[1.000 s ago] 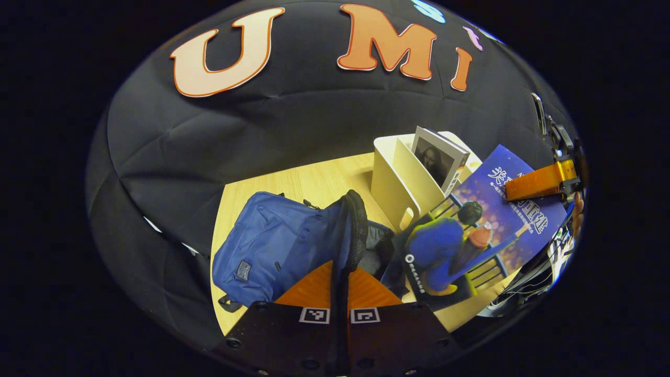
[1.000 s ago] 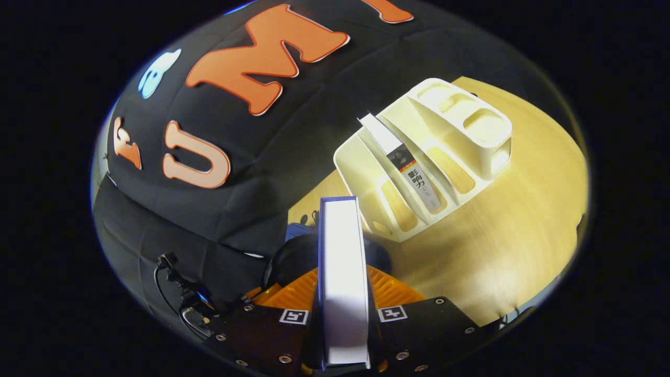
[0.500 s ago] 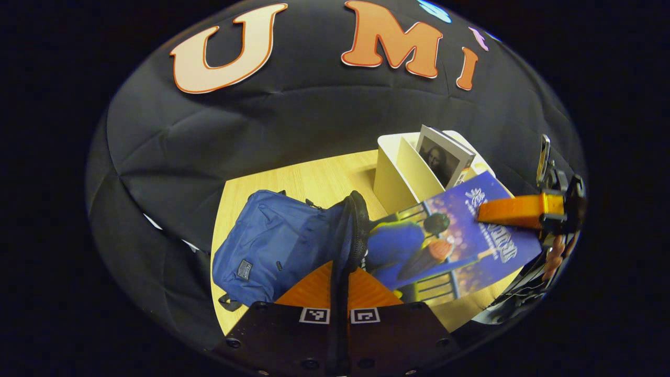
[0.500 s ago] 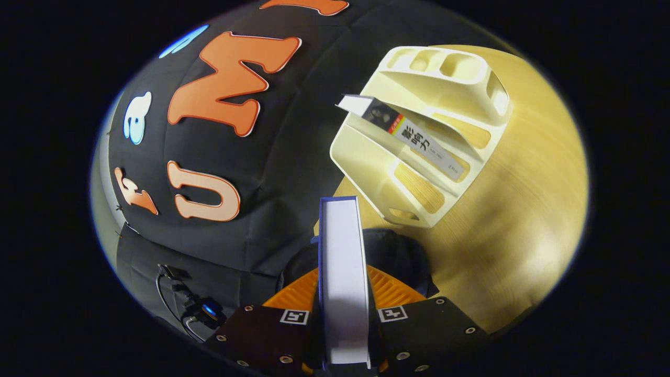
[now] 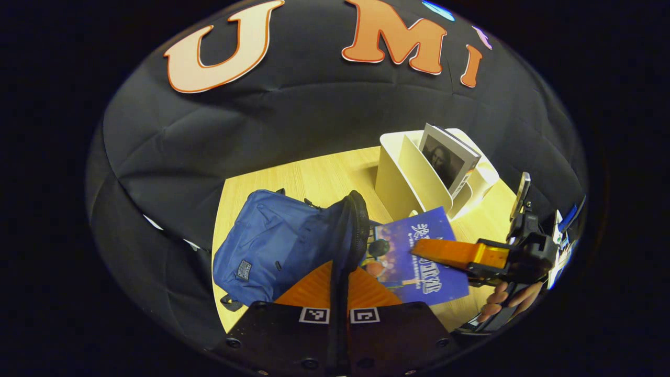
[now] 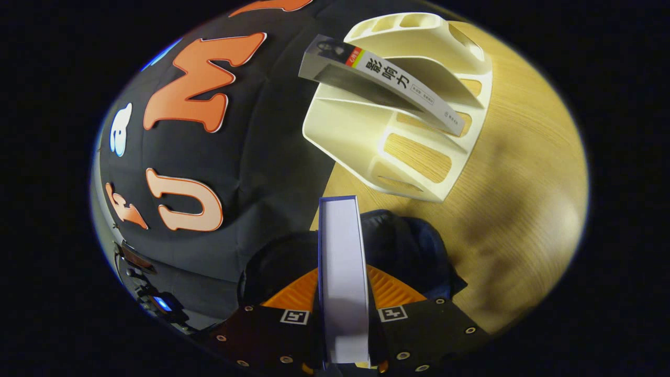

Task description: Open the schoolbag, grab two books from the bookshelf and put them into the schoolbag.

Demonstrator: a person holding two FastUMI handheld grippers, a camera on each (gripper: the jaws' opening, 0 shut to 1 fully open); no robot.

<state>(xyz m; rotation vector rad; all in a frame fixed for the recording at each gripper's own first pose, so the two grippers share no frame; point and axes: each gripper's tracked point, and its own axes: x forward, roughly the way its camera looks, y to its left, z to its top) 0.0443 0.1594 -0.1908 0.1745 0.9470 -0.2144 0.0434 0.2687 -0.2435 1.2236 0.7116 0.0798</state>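
Holding the upper edge of the schoolbag's opening, the left gripper (image 5: 339,285) has its two fingers closed on the dark rim, and the blue schoolbag (image 5: 277,246) lies on the wooden table (image 5: 309,180) just ahead of it, to its left. To its right, the right gripper (image 5: 419,248) clamps a blue book (image 5: 400,264), whose lower end goes into the bag's mouth. In the right gripper view, this book (image 6: 341,272) stands edge-on between the closed fingers, above the dark opening (image 6: 403,246). Farther ahead stands the cream bookshelf (image 6: 366,136), with one grey book (image 6: 387,78) leaning in a middle slot; the slots beside it look empty.
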